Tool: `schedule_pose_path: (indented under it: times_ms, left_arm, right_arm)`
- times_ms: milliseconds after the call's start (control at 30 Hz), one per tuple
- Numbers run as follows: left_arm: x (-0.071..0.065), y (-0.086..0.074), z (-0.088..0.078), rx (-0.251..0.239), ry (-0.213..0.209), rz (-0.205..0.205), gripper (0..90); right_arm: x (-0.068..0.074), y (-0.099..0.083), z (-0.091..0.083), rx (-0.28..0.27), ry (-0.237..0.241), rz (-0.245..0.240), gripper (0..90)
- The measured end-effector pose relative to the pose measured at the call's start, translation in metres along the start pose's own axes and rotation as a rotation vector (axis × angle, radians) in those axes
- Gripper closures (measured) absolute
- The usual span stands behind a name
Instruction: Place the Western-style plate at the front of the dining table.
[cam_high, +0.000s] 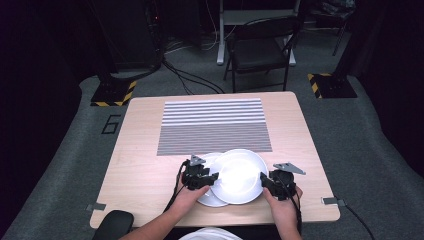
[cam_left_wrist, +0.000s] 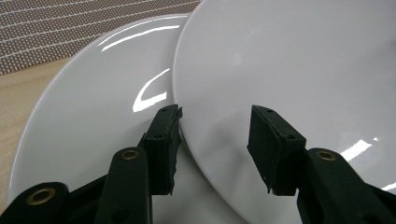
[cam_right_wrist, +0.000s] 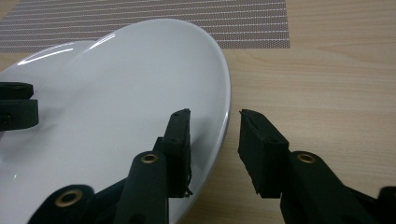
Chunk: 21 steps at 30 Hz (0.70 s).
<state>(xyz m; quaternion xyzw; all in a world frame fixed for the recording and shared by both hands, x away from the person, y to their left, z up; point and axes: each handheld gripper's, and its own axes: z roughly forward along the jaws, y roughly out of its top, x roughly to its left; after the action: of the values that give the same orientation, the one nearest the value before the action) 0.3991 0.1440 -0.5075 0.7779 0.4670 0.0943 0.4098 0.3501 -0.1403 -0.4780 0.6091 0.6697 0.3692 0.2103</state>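
Observation:
Two white plates lie at the near middle of the wooden table (cam_high: 140, 170). The upper plate (cam_high: 239, 172) leans tilted across the lower plate (cam_high: 207, 200). My left gripper (cam_high: 212, 179) straddles the upper plate's left rim. In the left gripper view, my left gripper (cam_left_wrist: 217, 140) has one pad by the rim over the lower plate (cam_left_wrist: 93, 102) and the other above the upper plate (cam_left_wrist: 289, 60). My right gripper (cam_high: 263, 181) straddles the right rim. In the right gripper view (cam_right_wrist: 215, 149), one pad rests over the upper plate (cam_right_wrist: 130, 93), and a thin gap separates the rim from the other pad.
A striped grey placemat (cam_high: 214, 125) covers the far middle of the table, just beyond the plates. A black folding chair (cam_high: 260, 50) stands behind the table. A dark rounded object (cam_high: 114, 224) sits at the table's near left corner. Bare wood lies right of the plates.

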Motion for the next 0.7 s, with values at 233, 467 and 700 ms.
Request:
schedule_pose_path:
  times_ms: [233,467,700]
  left_arm:
    - [-0.001,0.0,0.0,-0.01,-0.006,0.005,53.7]
    - [-0.002,0.001,-0.005,-0.033,-0.003,0.0,52.8]
    - [-0.003,0.0,-0.005,-0.017,-0.029,-0.022,51.4]
  right_arm:
    - [0.0,-0.001,-0.001,0.012,-0.018,-0.019,74.5]
    - [-0.007,-0.006,0.004,0.025,-0.004,0.023,75.1]
    - [-0.008,-0.01,0.006,0.023,0.016,0.067,70.2]
